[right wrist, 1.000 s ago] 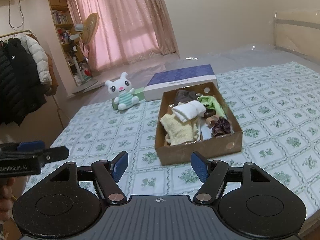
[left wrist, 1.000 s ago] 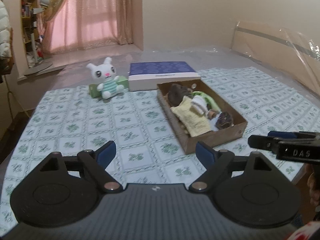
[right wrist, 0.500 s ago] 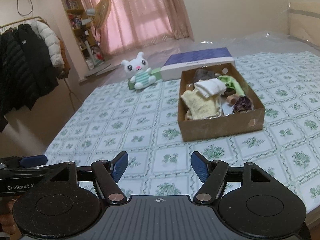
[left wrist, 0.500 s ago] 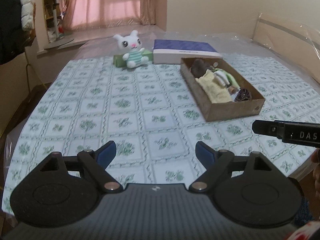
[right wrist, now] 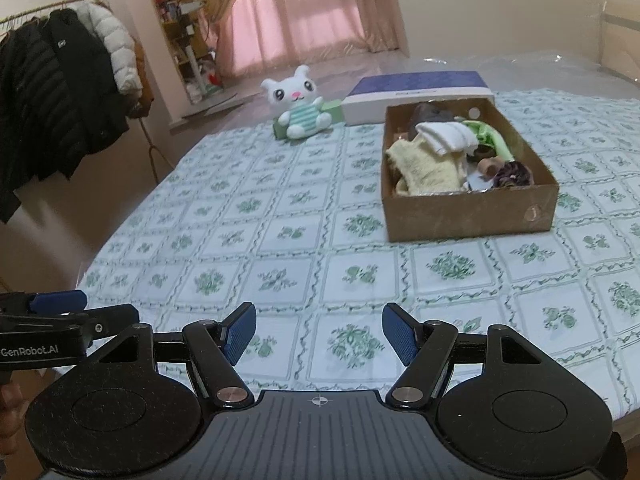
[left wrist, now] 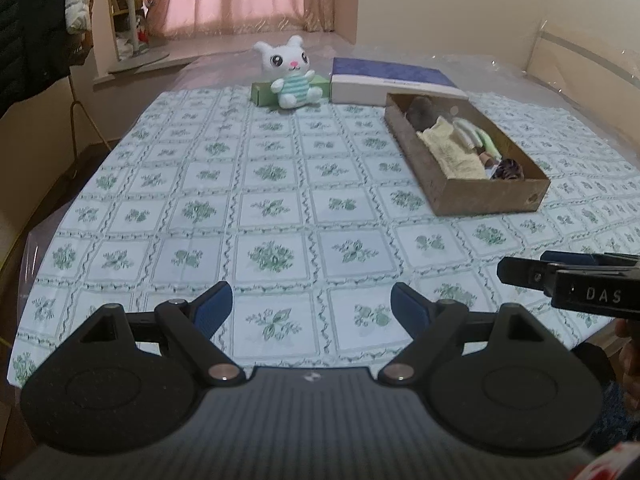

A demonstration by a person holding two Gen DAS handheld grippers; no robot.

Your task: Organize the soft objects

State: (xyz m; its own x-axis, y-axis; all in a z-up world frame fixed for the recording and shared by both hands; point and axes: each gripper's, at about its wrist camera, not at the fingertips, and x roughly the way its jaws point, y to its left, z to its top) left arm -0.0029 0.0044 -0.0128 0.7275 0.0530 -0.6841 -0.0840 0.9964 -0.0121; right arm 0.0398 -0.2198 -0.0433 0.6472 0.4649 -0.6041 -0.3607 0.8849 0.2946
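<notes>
I can't make out the small items at the near end of the cardboard box (right wrist: pixel 472 216). The dark piece (left wrist: pixel 422 111) under the cloths stays mostly buried. The frame edge crops the jackets (right wrist: pixel 60 92).

My matt black plastic left gripper (left wrist: pixel 311 309), with ribbed blue pads (left wrist: pixel 211 309), hung over a smooth green-patterned cloth (left wrist: pixel 256 184); the brown cardboard box (right wrist: pixel 468 212) held a nubby yellow towel (right wrist: pixel 424 170) beside a fuzzy white plush rabbit (right wrist: pixel 301 103).
</notes>
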